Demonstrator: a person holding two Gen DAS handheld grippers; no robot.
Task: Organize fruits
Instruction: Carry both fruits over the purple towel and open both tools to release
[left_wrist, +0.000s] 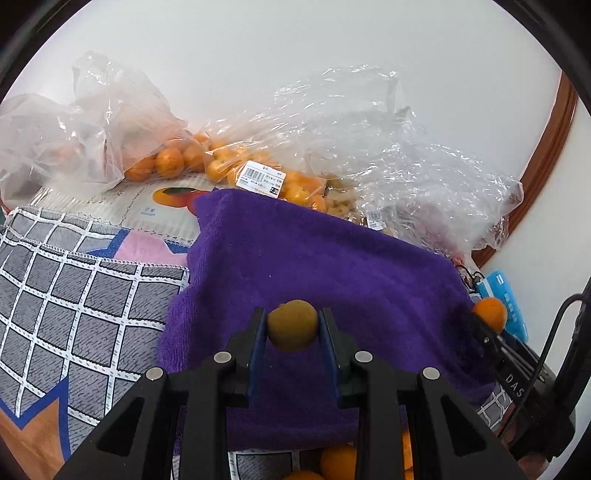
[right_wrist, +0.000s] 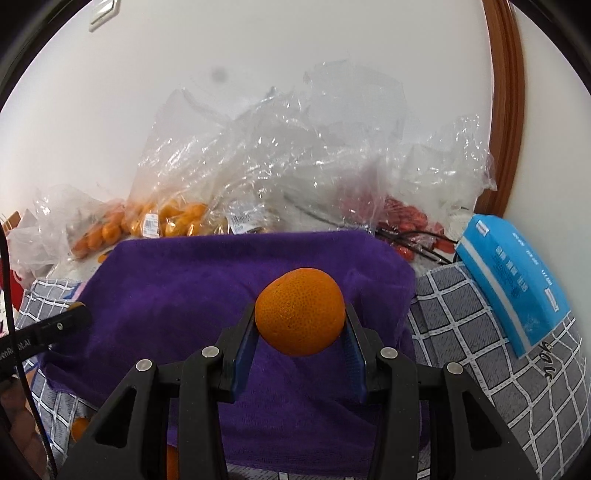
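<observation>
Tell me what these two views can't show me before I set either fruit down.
- Loose oranges: left wrist view, cut off by the bottom edge and hidden by the left tongs; their container is unseen.
- Red fruit: right wrist view, blurred behind a crinkled clear bag; type unclear.
- Price label: left wrist view, text too small.
- Right tongs: the held mandarin hides the purple towel beyond.

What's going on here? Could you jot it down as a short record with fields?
left gripper: jaws closed on a small dull-orange fruit
right gripper: jaws closed on a bright orange mandarin
beneath both: purple towel
behind towel: clear plastic bags of oranges
far right: blue packet
</observation>
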